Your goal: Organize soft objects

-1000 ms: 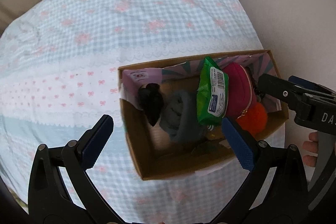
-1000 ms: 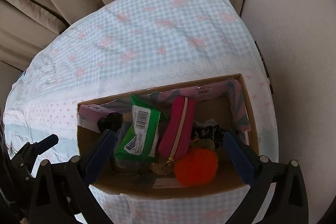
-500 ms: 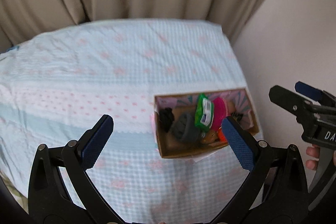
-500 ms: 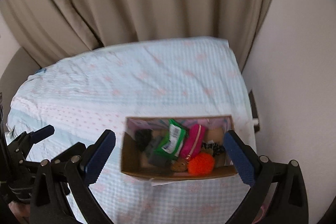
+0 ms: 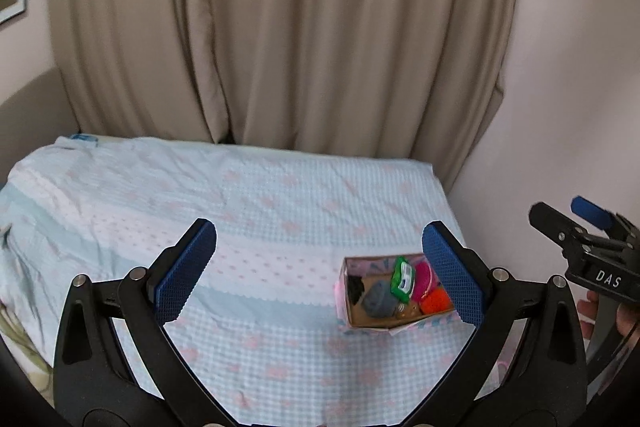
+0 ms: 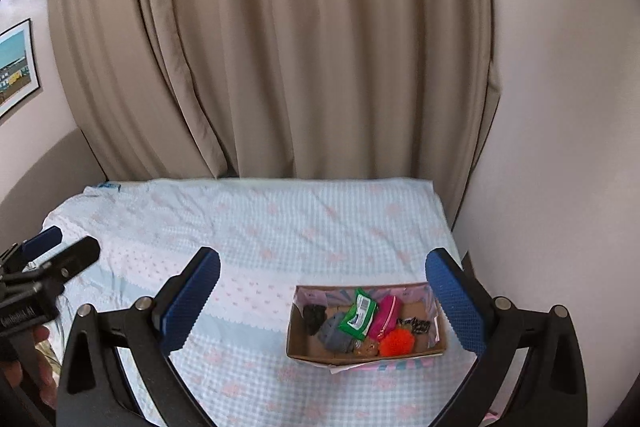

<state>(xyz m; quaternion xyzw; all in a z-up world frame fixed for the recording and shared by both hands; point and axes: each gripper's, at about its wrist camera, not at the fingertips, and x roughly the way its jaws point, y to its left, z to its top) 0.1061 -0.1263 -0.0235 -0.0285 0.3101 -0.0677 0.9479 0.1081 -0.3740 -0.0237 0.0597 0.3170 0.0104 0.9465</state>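
- Left wrist view only: right gripper point(image 5: 576, 217) entering from the right edge, marked "DAS", with part of a hand point(image 5: 588, 311) beneath it; spread of its fingers not readable from this angle.
- Right wrist view only: left gripper point(image 6: 60, 247) at the left edge, seen side-on above a hand point(image 6: 24, 367); zebra-patterned item point(image 6: 416, 325) visible at the right end of the box.
- Own-camera views: left gripper point(image 5: 318, 271) and right gripper point(image 6: 322, 301) each spread wide, blue pads well apart, nothing between them, held above the bed.
- Cardboard box point(image 6: 296, 331) resting near the right, near corner of the checked bedspread point(image 6: 280, 227), close to the wall point(image 6: 560, 147).
- Box contents, left to right: black item point(image 6: 314, 315), grey roll point(image 6: 336, 335), green packet point(image 6: 358, 315) leaning upright, pink zip pouch point(image 6: 385, 315), orange pom-pom point(image 6: 396, 342); small brown item point(image 6: 366, 349) at the near wall.
- Box lined with pink patterned paper; contents packed touching one another.
- Beige curtain point(image 6: 300, 47) beyond the far edge; framed picture point(image 6: 16, 67) at left.
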